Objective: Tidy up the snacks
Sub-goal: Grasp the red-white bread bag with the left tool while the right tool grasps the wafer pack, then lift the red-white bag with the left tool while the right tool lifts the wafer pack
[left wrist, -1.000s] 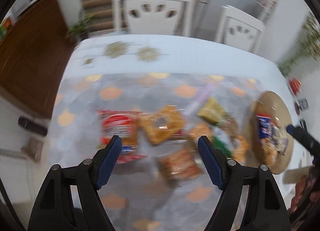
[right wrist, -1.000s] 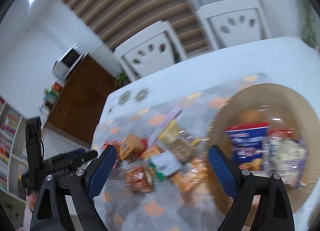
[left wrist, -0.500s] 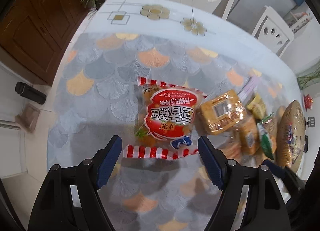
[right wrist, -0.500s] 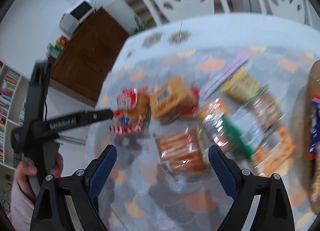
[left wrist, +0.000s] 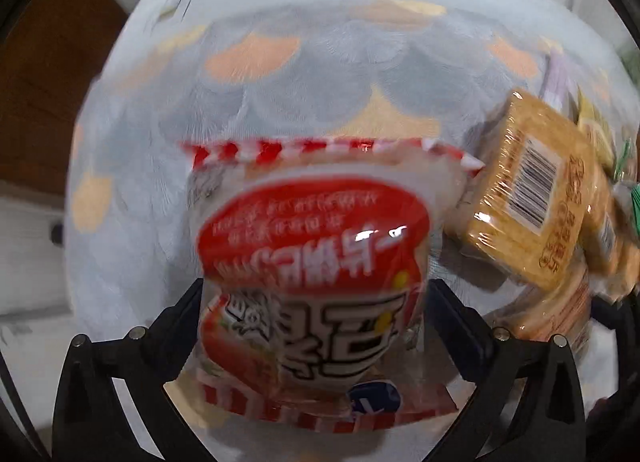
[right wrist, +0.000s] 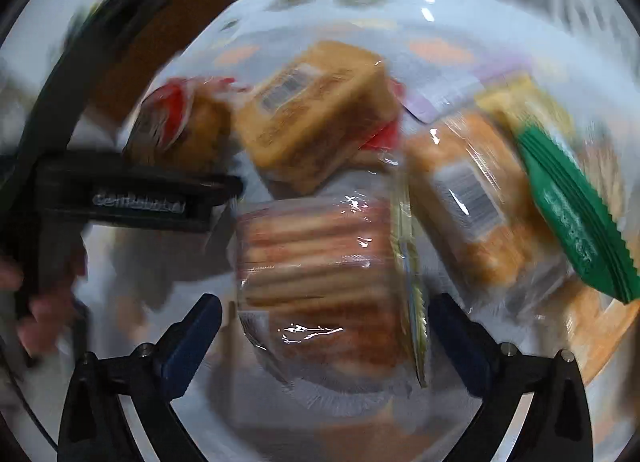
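Both hand-held grippers lowered since earlier, left hand-held gripper [left wrist: 314,326] opening astride red snack bag [left wrist: 312,262], right hand-held gripper [right wrist: 320,336] opening astride biscuit pack [right wrist: 320,282]

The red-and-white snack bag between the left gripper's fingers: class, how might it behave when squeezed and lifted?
The red-and-white snack bag looks puffy and glossy, so it will probably dent and may slip. Its crimped striped ends likely flop. It seems light for its size.

A table [left wrist: 132,165] under a grey-and-orange scalloped cloth is carrying a red-and-white snack bag [left wrist: 316,262], an orange box [left wrist: 524,201] and a clear biscuit pack [right wrist: 320,286]
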### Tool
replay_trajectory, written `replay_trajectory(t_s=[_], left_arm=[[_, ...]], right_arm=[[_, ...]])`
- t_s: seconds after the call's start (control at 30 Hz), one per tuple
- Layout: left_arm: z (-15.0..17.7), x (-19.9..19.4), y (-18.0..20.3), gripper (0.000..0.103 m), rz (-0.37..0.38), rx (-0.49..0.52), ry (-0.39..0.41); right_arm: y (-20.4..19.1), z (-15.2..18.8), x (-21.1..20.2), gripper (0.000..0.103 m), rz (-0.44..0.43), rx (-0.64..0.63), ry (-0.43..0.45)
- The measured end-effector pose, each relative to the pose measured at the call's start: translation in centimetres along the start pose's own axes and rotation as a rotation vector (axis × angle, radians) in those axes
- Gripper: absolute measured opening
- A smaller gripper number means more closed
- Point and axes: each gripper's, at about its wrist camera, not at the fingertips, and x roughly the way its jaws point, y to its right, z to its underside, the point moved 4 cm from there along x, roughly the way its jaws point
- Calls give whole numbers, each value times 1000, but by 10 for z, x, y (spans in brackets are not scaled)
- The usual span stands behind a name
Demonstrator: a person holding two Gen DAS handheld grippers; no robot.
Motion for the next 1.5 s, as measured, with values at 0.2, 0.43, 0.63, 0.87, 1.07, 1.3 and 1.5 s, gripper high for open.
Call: replay_trajectory(t_s=[0.2,0.43,0.63,0.87,1.07,1.3,1.5], left_arm=[[4,6,2,103,4,-8,25],[22,9,3,103,2,-22,60],[30,8,6,103,1,-21,66],[38,5,0,103,2,-18,88],[53,-1,0,103,2,-16,86],[54,-5,0,103,2,-17,96],[54,-7,-1,103,2,-17,99]], right_arm=[[-8,6,7,103,71,-58,37],[-9,8,9,103,71,-81,50],[-10,7,7,103,69,-89,67],[-11,9,2,103,69,-86,74],[-11,10,0,103,69,-85,75],[-11,11,-1,103,69,-84,83],[-11,11,-1,103,68,-84,84]])
